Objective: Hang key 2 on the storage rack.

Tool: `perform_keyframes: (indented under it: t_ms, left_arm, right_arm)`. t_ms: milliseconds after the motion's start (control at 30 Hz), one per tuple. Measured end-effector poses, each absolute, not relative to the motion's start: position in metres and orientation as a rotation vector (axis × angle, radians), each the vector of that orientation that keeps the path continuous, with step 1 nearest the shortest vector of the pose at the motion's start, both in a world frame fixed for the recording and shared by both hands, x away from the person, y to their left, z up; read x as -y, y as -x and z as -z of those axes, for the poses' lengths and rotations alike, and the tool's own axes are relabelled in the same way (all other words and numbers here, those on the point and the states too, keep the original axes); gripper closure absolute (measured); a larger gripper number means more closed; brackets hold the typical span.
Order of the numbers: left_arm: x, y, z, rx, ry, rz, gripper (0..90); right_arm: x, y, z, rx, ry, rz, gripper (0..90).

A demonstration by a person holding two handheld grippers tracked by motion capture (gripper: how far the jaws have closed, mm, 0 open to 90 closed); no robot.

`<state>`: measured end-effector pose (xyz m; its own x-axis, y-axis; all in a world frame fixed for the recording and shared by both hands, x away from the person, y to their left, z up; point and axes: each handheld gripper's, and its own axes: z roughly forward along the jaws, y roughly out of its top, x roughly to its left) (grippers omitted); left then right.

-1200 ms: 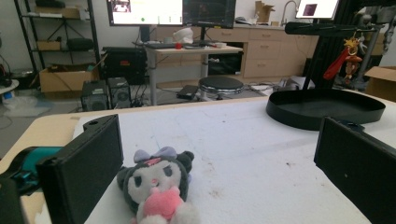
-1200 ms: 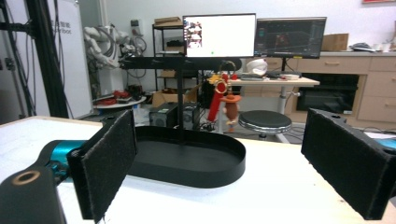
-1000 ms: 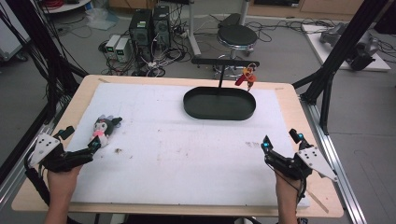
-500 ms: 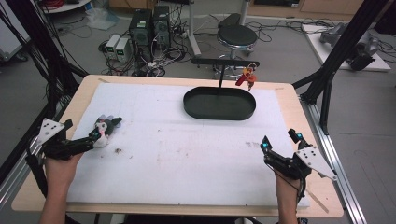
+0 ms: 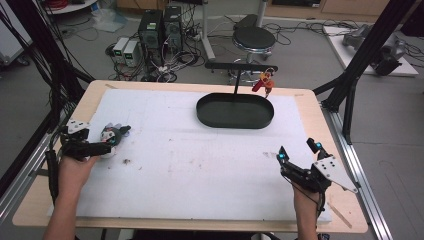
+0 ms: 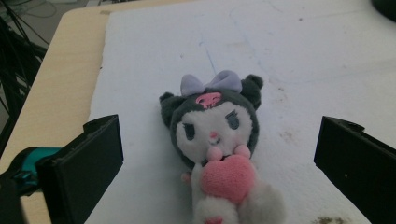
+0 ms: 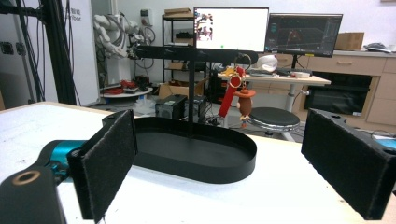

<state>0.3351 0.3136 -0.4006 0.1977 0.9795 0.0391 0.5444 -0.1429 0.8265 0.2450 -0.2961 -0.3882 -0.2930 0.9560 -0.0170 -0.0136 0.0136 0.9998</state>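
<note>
White foam sheeting (image 5: 200,170) covers most of the wooden table (image 5: 320,107), and the floor behind it is a mess of cables, a couple of PC towers and a round stool.

Over at the table's left edge lies a little plush doll (image 6: 216,140), dark grey with a white face, a lilac bow on top and a pink heart on its front. It's on its back on the white sheet, head pointing away from the person. The left tongs (image 5: 112,145) are right up at it: in the left gripper view the two black jaws stand wide apart on either side of the doll, with clear white sheet showing between each pad and the plush, so nothing is gripped yet.

The right tongs (image 5: 298,152) sit near the table's front right corner, well apart from everything, jaws spread and nothing between them.

Toward the back of the table there's a black oval tray (image 5: 235,111) with a thin post rising out of it and a crossbar on top. A small red and orange figure (image 7: 240,98) dangles from the bar's right end on a keyring.
</note>
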Motion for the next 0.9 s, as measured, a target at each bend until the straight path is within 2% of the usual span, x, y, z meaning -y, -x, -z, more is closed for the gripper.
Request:
perform_keyframes:
  t_ms: [167,500,900]
  left_arm:
    - [-0.311,-0.343,0.41,-1.465,-1.854,-0.772,1.7]
    - [-0.311,-0.353,0.419,-1.504,-1.876,-0.727,2.0]
    - [-0.309,-0.363,0.433,-1.535,-1.941,-0.643,25.1]
  right_arm:
    - [0.295,-0.246,0.389,-1.425,-1.031,-1.415,9.8]
    - [0.294,-0.244,0.389,-1.43,-1.017,-1.401,9.8]
    - [0.294,-0.243,0.389,-1.429,-1.017,-1.394,9.8]
